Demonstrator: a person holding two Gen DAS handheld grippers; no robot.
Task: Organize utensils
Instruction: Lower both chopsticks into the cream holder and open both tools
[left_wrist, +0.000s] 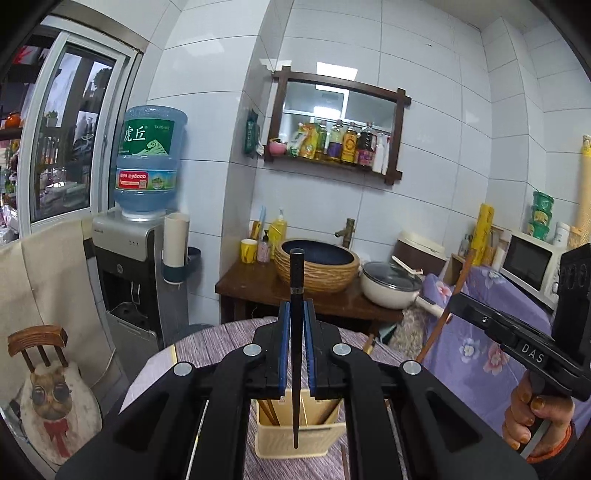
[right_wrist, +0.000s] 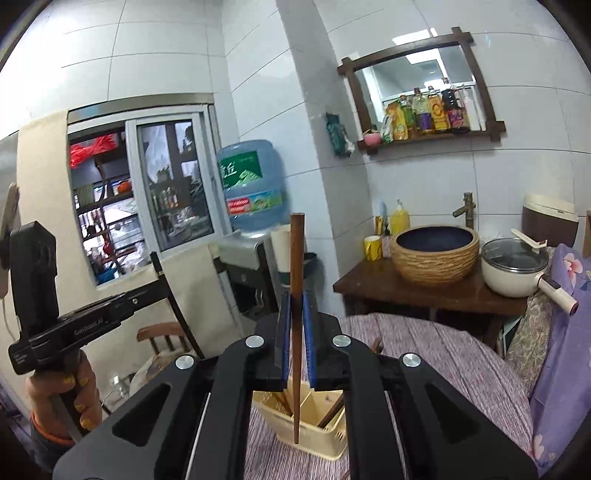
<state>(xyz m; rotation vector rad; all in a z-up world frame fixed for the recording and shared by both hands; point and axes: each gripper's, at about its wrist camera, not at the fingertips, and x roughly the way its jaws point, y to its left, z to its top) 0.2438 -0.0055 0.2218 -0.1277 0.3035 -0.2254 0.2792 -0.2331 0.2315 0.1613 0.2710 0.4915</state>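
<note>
My left gripper (left_wrist: 296, 304) is shut on a black chopstick (left_wrist: 296, 273), which stands upright between the blue pads. Its thin tip hangs over a cream utensil holder (left_wrist: 280, 439) on the purple striped table (left_wrist: 221, 343). My right gripper (right_wrist: 296, 301) is shut on a brown wooden chopstick (right_wrist: 296, 251), also upright, with its tip above the same holder (right_wrist: 317, 435). Brown chopsticks (right_wrist: 332, 411) stand in the holder's compartments. Each gripper shows in the other's view: the right gripper (left_wrist: 452, 297) with its brown chopstick (left_wrist: 441, 325), the left gripper (right_wrist: 144, 291) with its black chopstick (right_wrist: 173, 299).
Behind the table a wooden stand carries a woven basin (left_wrist: 317, 266) and a lidded white pot (left_wrist: 391, 284). A water dispenser (left_wrist: 129, 266) stands at the left, a microwave (left_wrist: 532, 262) at the right. A small chair with a cat cushion (left_wrist: 51, 398) is near left.
</note>
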